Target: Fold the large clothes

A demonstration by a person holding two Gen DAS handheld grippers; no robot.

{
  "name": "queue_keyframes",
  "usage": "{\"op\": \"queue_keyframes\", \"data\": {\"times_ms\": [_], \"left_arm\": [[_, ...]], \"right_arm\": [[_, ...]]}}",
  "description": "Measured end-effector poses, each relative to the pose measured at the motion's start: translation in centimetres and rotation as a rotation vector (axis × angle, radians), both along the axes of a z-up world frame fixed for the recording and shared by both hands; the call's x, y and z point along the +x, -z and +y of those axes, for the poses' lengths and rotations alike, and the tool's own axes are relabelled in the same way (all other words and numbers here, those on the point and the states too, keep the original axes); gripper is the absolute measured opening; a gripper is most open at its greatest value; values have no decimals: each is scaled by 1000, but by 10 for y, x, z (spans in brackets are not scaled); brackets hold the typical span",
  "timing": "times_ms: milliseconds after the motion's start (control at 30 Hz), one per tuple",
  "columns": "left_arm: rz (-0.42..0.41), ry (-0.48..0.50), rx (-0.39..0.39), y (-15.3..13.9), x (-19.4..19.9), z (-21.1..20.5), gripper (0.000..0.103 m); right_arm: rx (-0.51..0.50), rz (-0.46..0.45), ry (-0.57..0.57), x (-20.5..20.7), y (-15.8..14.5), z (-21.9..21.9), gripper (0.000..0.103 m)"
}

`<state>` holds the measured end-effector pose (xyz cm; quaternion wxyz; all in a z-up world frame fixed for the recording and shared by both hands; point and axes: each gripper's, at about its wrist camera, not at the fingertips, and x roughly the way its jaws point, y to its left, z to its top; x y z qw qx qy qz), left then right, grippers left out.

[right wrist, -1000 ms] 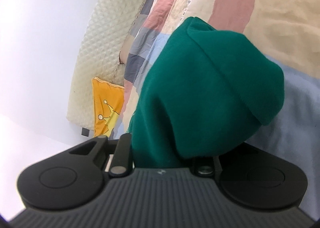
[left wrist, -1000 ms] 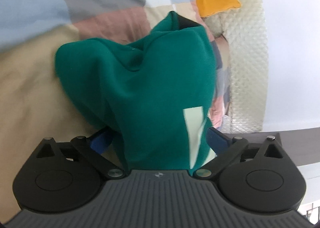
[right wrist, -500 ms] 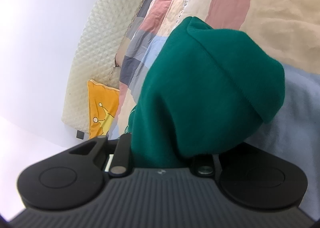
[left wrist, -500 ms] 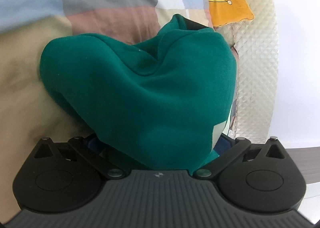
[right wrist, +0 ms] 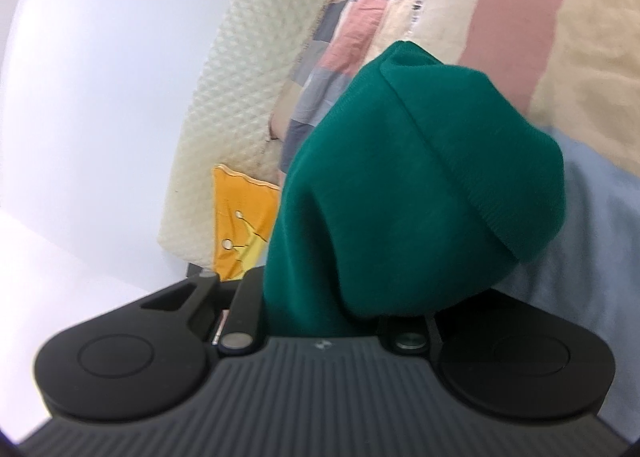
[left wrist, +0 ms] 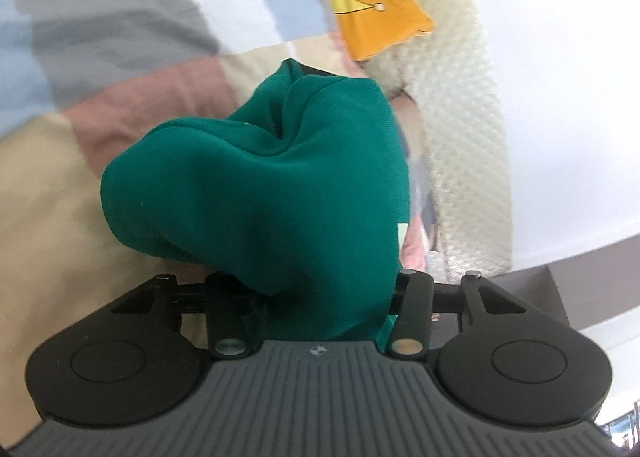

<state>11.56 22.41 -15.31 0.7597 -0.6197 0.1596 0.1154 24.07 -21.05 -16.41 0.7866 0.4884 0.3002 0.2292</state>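
Nearest the left wrist camera, the left gripper (left wrist: 324,293) has its jaws closing, with a bunch of the green garment (left wrist: 280,177) between them; its fingertips are buried in the cloth. The right gripper (right wrist: 340,313) has its jaws clamped on another bunch of the same green garment (right wrist: 420,185), whose ribbed hem hangs over to the right. Beyond lies the bed's patchwork quilt (right wrist: 520,9), then an orange cushion (left wrist: 376,9) against a cream quilted headboard (right wrist: 248,97).

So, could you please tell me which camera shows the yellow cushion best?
The left wrist view: the yellow cushion lies unobstructed there, pattern visible. In the right wrist view the green garment hides part of the cushion.
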Motion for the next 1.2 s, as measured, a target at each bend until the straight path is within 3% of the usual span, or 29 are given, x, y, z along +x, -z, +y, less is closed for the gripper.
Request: {"op": "queue_keyframes", "data": {"times_ms": [100,367,500,767,967,1200], "left_arm": [[-23,23,6,-11,1,1,52],[-72,110,33,-60,56,-3,51],[-91,179,90,-101,111,-18,52],[-99,302,170,-135,253,-57,52],[-95,364,204,-112,368,-92,52],[-63,435,271,-40,471,-109,52]], "right_arm": [[-11,-34,-9,3,-17,-4,26],[-23,-124,-16,39,-77,-26,26],[-29,-172,3,72,-111,-43,26],[-43,-221,72,172,-142,-84,26],[-89,-234,122,262,-129,-108,26],[-146,-239,111,331,-60,-127,26]]}}
